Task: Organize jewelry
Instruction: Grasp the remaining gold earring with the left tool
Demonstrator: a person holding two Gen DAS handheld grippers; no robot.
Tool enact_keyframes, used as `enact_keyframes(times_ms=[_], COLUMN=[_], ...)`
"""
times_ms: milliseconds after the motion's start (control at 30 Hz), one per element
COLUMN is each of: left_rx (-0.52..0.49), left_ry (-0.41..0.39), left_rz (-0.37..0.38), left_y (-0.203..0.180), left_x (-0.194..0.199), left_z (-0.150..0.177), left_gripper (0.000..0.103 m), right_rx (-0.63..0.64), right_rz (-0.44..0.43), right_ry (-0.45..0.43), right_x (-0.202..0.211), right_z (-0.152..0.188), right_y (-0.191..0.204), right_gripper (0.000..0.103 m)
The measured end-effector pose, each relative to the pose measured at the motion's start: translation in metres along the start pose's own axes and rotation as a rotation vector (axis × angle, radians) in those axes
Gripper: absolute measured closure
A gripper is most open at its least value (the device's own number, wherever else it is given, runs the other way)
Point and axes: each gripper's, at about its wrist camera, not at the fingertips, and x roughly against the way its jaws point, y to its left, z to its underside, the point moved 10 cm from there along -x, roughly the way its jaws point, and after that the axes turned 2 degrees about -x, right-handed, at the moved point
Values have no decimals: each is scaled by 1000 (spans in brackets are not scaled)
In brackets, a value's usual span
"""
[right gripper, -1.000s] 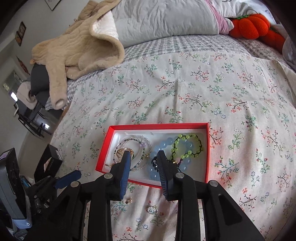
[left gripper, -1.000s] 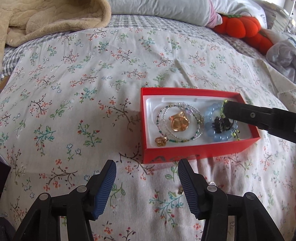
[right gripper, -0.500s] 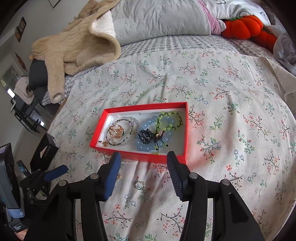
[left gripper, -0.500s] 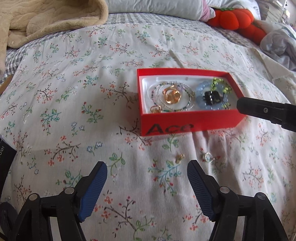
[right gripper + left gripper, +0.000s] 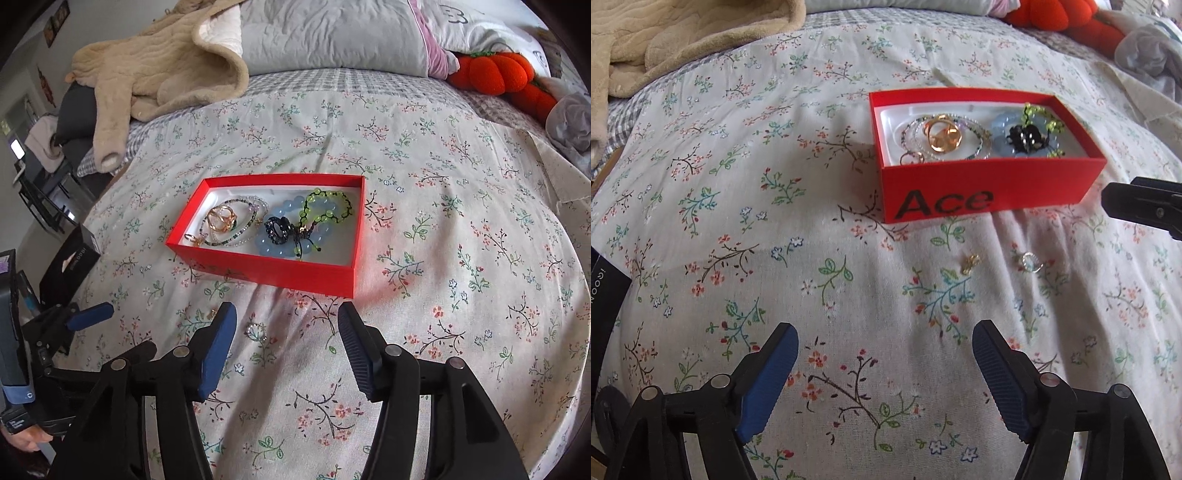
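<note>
Right wrist view shows a small clear-stone ring (image 5: 256, 331) lying on the flowered bedspread (image 5: 461, 229), just ahead of the right gripper (image 5: 288, 341) and closer to its left jaw. A tiny gold charm (image 5: 211, 314) lies a little further left. Beyond the jaws sits the red box (image 5: 314, 275), already holding bead bracelets (image 5: 325, 210), a gold ring (image 5: 221, 218) and a black ring (image 5: 279, 229). Both loose pieces look very light and hard, and likely to slip or sink into the soft cloth, so a pinch across the ring's band, pressing slightly into the bedding, seems safest. The right jaws stand wide apart and hold nothing.

From the left wrist view, the same ring (image 5: 1030, 262) and charm (image 5: 971, 263) lie ahead of the left gripper (image 5: 884, 347), between its jaws and the box (image 5: 990, 188). These jaws are also wide and empty. A beige blanket (image 5: 159, 77) and orange pumpkin cushion (image 5: 491, 74) lie far beyond.
</note>
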Motion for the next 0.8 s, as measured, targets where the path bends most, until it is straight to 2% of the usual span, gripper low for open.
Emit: enact_keyframes(times_ms=[233,433,500,567,800], left_rx=[4,-16,-16,-17,-51], left_ry=[-8,-65,-79,-78,-96], left_rz=[1,70,111,147,184], left_y=[-4,-20,-27,-34,-52], left_x=[-21,-31,-33,-37,-45], left_z=[10,5,3,1,-9], left_gripper=[20,21,23,33,46], right_rx=[71,91,97,102,160], right_rz=[43,70,75,79,76], right_ry=[31,42,47,52,91], right_x=[-9,-13,-14,-14,-17], right_z=[19,31,35,41,61], right_y=[-8,-18,-21,-22,-16], right_gripper=[36,36,36,36,36])
